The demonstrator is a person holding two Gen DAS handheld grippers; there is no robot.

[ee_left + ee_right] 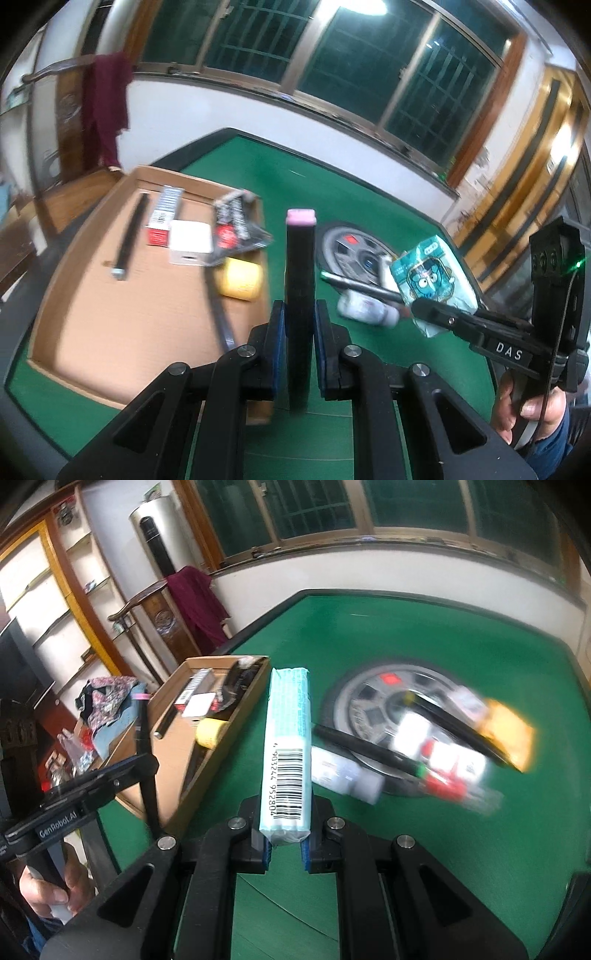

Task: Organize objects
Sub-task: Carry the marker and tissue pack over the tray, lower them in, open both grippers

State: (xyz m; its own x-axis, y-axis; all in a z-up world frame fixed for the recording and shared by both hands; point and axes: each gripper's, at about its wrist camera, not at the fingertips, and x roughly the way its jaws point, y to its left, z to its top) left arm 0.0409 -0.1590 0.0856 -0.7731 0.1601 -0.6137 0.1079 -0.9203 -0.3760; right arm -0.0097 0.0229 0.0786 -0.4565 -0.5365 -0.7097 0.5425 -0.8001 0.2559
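My left gripper (300, 314) is shut on a black marker with a pink cap (301, 258), held upright above the green table (351, 177), just right of the cardboard box (129, 314). It also shows in the right wrist view (144, 746). My right gripper (287, 816) is shut on a light-blue tissue pack (286, 746) with a barcode, held above the table. The pack also shows in the left wrist view (430, 280). The box holds a black pen (129, 236), a red-and-white carton (164, 218), a white box (190, 240), a black packet (236, 229) and a yellow roll (240, 280).
A round grey disc (373, 709) lies at the table's middle. Around it lie a black pen (365, 749), a white bottle (347, 775), small white and red items (443, 760) and a yellow packet (509, 734), blurred. A chair with a maroon cloth (195, 602) stands behind the box.
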